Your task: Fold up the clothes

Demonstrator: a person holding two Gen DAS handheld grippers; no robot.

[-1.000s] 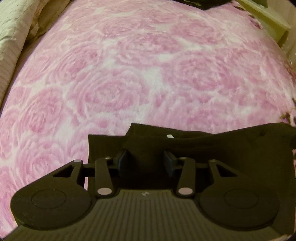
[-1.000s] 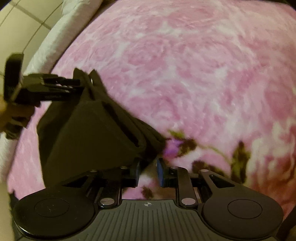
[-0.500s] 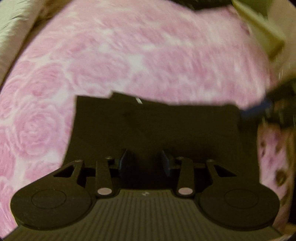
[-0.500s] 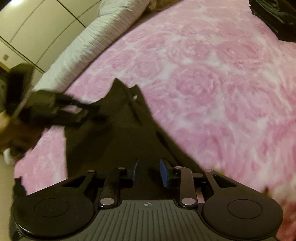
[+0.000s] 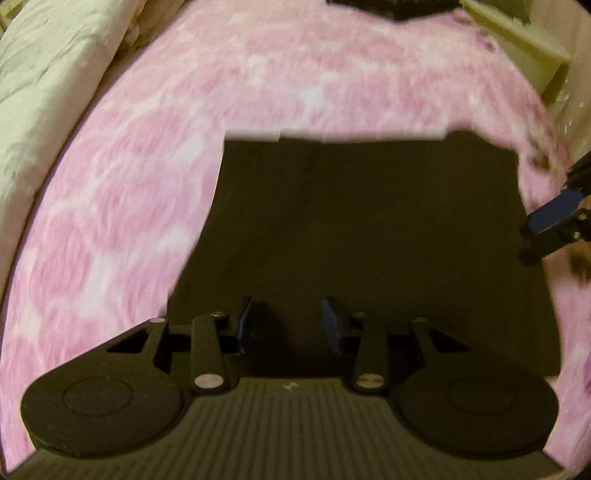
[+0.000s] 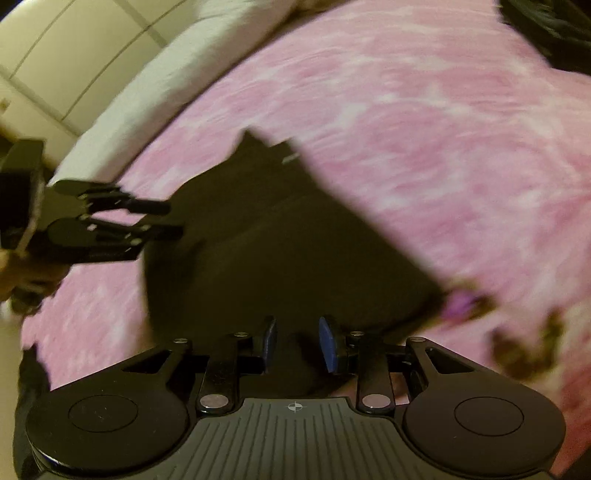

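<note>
One pink rose-patterned fleece blanket [image 5: 258, 92] covers the bed and fills most of both views. On it lies the dark folded garment [image 5: 369, 229], spread flat with a straight far edge and a small pale tag [image 6: 290, 158] near that edge. Beside the blanket runs a pale ribbed cushion [image 6: 177, 55]. Another dark heap of fabric [image 6: 546, 26] sits at the blanket's far corner. Over the garment's near edge, the left gripper [image 5: 290, 325] has its blue pads parted with cloth below; whether they pinch it I cannot tell. Likewise parted over the garment, the right gripper [image 6: 297, 345] has been widening its jaws.
</note>
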